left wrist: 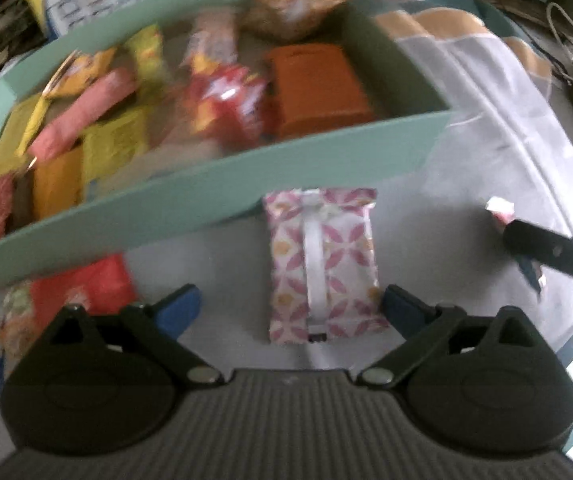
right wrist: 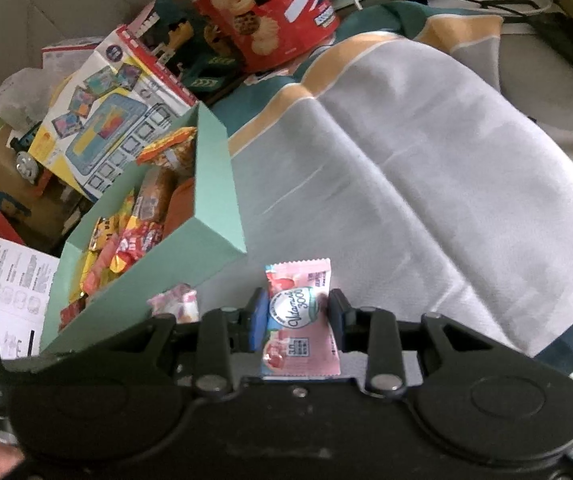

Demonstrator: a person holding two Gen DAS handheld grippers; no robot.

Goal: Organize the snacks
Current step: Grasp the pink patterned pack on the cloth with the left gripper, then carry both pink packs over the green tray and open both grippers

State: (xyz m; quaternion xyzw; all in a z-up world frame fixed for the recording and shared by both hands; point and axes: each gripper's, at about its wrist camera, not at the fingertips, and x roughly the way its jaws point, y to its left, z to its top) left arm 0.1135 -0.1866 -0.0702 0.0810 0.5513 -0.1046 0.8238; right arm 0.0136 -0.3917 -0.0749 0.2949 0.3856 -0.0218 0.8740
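Left wrist view: the left gripper (left wrist: 292,308) hangs spread wide over a pink-patterned packet (left wrist: 322,264) that lies flat on the grey cloth (left wrist: 486,140), its blue fingers (left wrist: 178,308) either side of the packet's lower end and not touching it. At 12 o'clock from the packet, just beside it, runs the near wall of the green box (left wrist: 214,184), already crowded with snacks. A red packet (left wrist: 86,288) lies outside the box at 9 o'clock. At 3 o'clock the right gripper's dark tip (left wrist: 526,240) shows with a wrapper end sticking out (blurred).

Right wrist view: the right gripper (right wrist: 296,316) is pinching a pink sachet (right wrist: 298,312) across its width, lifted clear of the cloth. The box (right wrist: 214,208) stands at 10 o'clock, with a biscuit tin (right wrist: 262,12) behind it.

My reading: the sachet goes into the box next. Carry it high enough to clear the wall, aim for a gap rather than the heap, and let go low. For the left gripper, descend squarely so both fingers meet the packet's long edges together.
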